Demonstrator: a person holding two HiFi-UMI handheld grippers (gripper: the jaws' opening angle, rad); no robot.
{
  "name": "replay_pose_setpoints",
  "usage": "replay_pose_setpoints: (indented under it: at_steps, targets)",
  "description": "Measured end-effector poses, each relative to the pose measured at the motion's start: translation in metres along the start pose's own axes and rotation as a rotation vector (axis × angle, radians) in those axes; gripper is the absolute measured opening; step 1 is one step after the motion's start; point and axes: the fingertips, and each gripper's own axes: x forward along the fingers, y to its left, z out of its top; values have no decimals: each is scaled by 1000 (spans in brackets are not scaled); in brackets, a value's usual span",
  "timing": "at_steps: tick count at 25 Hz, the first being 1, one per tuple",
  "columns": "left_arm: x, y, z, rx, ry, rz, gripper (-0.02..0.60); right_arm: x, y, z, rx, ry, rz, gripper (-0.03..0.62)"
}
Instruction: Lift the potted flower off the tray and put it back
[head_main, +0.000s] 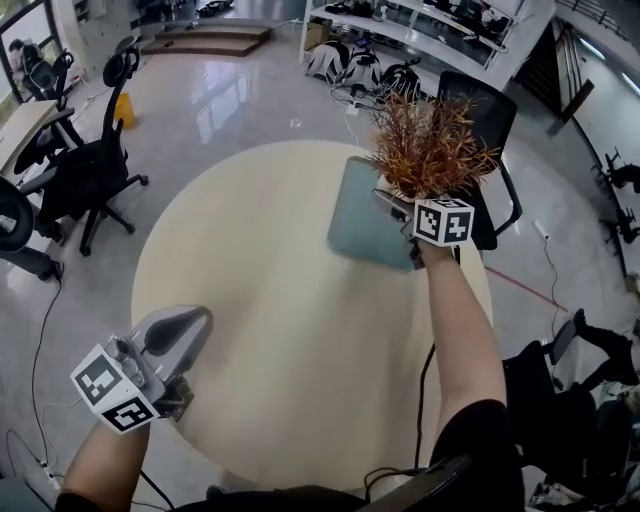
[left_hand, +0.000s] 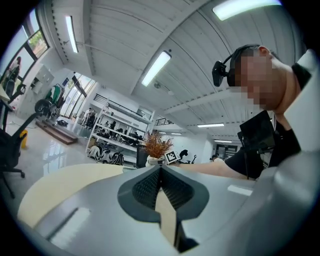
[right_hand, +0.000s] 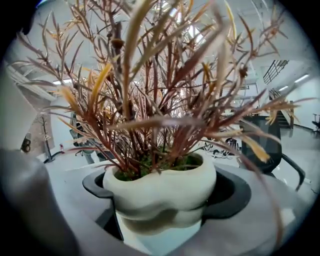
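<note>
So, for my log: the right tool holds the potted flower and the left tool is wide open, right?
No: the left tool is shut and empty, as the left gripper view shows. The right tool does hold the potted flower.

I stand at a round cream tabletop (head_main: 300, 380) on glossy grey floor (head_main: 230, 100). Black office chairs (head_main: 95, 170) sit left, white shelves (head_main: 400, 25) far, a window (left_hand: 36, 44) far left, strip lights (left_hand: 156, 67) on the ribbed ceiling (left_hand: 120, 30).

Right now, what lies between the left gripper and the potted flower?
Head view: from the left gripper, only bare table, then the tray before the potted flower.
</note>
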Motion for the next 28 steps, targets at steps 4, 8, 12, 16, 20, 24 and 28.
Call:
replay_pose_setpoints:
  at_steps: [4,8,12,16,20,24,28]
  targets:
    - [-36,-25,15,20,-8,14,0,-46,41,-2,32,1,9,540]
    - [-75,-51,31,30,-21,18,0,-88,94,7,51,-16,28,540]
    - [-109,-74,25,31,-31,25,0,-129,142,1,41,-26,54,540]
    - [-144,-96,17,20,-28,35,0,-168,184,-7,30,-27,63,540]
    - [-171,-118,14,22,-11,35,0,-201,221,-8,5,-36,72,540]
    - [-192,-133,8,27,-14,20,0,-226,257,-20,-22,-30,74,540]
    - [-208,-147,0,28,-1,4,0,-245,291,-41,-21,-27,87,540]
